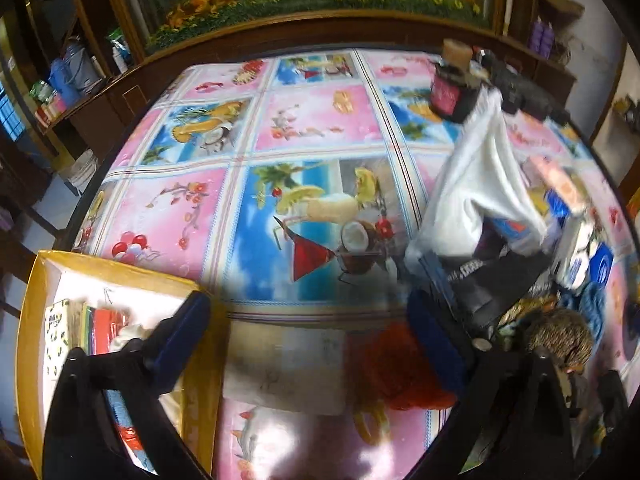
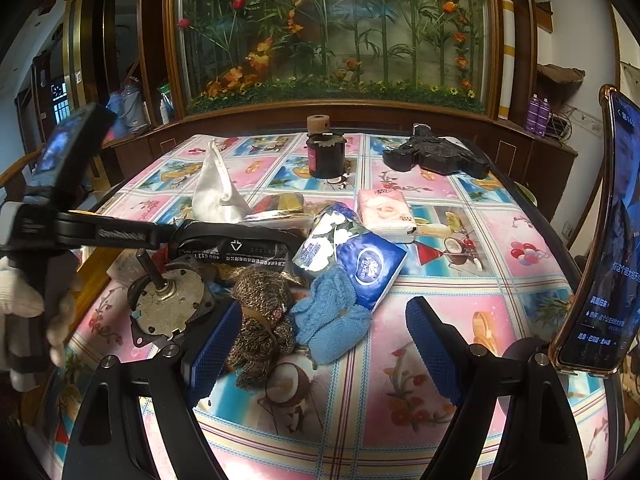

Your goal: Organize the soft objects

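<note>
Several soft objects left | brown knitted toy (image 2: 262, 312) and blue knitted piece (image 2: 332, 320) at surface centre, between right gripper (image 2: 324, 348) fingers, spread, empty | left gripper (image 1: 316, 332) spread, yellow box (image 1: 36, 288) at 8 o'clock

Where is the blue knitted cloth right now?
In the right wrist view the blue knitted cloth lies on the table left of centre, touching the brown knitted teddy bear on its left, the dark blue tissue pack just behind it.

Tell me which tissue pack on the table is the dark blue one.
The dark blue tissue pack with a white oval logo, beside the blue knitted item. The pink pack lies farther back; the third pack is pale with white flowers.
</note>
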`<move>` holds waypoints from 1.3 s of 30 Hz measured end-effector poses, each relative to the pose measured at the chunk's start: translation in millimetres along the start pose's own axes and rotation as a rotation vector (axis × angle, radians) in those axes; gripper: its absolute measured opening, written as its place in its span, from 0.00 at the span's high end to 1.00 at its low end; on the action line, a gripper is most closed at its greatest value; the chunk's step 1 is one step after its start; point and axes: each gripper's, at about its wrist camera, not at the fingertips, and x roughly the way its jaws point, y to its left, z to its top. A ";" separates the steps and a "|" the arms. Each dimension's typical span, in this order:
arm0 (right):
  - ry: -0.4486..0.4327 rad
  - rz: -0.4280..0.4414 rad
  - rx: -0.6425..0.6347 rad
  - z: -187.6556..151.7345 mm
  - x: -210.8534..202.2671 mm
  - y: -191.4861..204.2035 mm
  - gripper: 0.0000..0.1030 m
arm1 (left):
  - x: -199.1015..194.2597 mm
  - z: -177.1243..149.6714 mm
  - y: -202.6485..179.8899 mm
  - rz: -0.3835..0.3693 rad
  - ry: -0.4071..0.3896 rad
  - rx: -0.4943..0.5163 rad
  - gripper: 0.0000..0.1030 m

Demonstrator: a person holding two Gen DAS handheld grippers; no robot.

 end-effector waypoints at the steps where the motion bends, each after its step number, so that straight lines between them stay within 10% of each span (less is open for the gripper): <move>1: 0.000 0.000 -0.001 0.0 0.3 0.1 0.18 | 2.1 -1.7 -1.8 -0.022 0.022 0.004 0.21; 4: 0.003 -0.003 -0.006 -0.3 1.3 1.1 0.18 | 2.9 -7.5 -3.9 -0.066 0.062 0.010 0.40; 39: 0.003 -0.019 0.006 1.2 -0.2 -1.1 0.18 | -90.6 -107.8 -14.6 -0.194 0.047 0.182 0.43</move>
